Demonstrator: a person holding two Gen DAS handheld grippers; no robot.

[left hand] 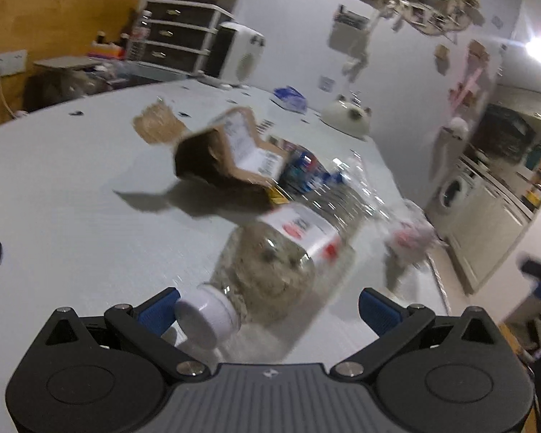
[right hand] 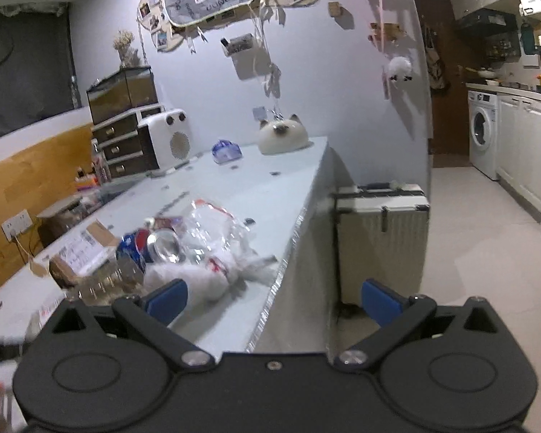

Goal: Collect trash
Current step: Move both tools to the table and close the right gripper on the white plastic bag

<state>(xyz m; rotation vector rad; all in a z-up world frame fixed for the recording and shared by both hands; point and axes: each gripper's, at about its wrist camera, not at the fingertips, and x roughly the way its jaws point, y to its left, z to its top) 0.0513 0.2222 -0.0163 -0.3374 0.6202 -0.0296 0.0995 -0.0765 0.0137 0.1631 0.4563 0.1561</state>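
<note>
Left wrist view: left gripper [left hand: 267, 308] is spread wide, nothing pinched; the plastic bottle [left hand: 277, 252] lies on its side on the table [left hand: 72, 187], white cap [left hand: 207, 319] toward the camera and just beside the left blue pad [left hand: 158, 312]; body runs away up-right between the jaws' line; picture is blurred, so contact between cap and pad cannot be judged. Behind the bottle a torn cardboard box [left hand: 227, 151] is seen, open end toward the camera; a blue can [left hand: 303, 169] sits between box and bottle; crumpled clear plastic [left hand: 407, 238] lies near the table's right edge.

Right wrist view: right gripper [right hand: 274, 301] is also spread and empty; it hangs over the table edge [right hand: 288, 252], with the white tissue wad [right hand: 205, 278] and clear wrapper [right hand: 212, 223] ahead of its left pad [right hand: 167, 303]; the can's top [right hand: 162, 245] is seen facing the lens.

Step judged in hand: bottle to be grasped by the left gripper. To do it well: jaws should be centred on the neck or shoulder, not the cap tip, since a round cap is likely to squirt out when squeezed; the gripper is better advanced so the pads straddle the body just past the cap; closure should be gentle, thin plastic is expected to crumple and slip. Box and can are close behind, so a forward push is best avoided or they may be shoved. Tissue and wrapper are near the edge; a sweep toward the edge should be avoided.
</note>
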